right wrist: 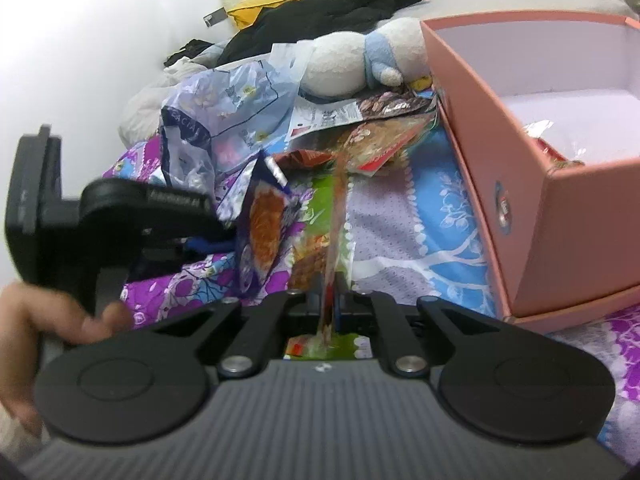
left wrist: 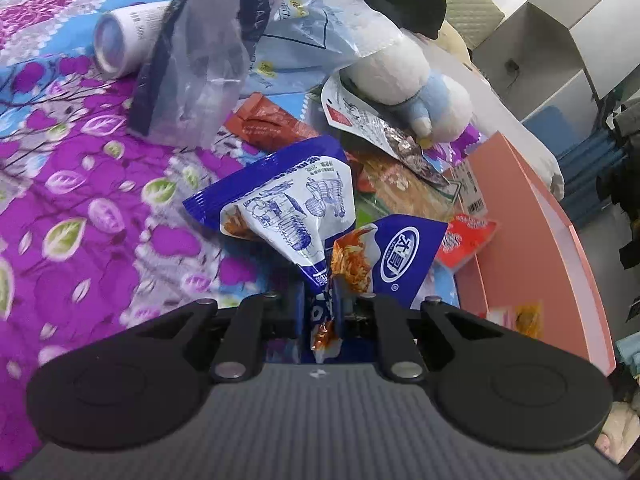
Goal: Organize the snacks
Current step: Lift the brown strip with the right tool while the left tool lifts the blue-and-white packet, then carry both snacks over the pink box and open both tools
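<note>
My left gripper (left wrist: pixel 322 300) is shut on a blue and white snack packet (left wrist: pixel 296 208), held above the bedspread beside the pink box (left wrist: pixel 532 216). In the right wrist view the same packet (right wrist: pixel 260 232) and the left gripper (right wrist: pixel 208 224) show at the left. My right gripper (right wrist: pixel 330 292) is shut on a thin orange snack packet (right wrist: pixel 338 216), seen edge-on, left of the pink box (right wrist: pixel 500 152). A pile of snack packets (left wrist: pixel 400 168) lies by the box. Some packets lie inside the box (right wrist: pixel 560 152).
A white and blue plush toy (left wrist: pixel 408 76) lies behind the pile. Clear plastic bags (left wrist: pixel 200 68) and a white tube (left wrist: pixel 120 40) lie on the floral bedspread (left wrist: pixel 80 200). Black clothing (right wrist: pixel 340 12) is heaped at the back.
</note>
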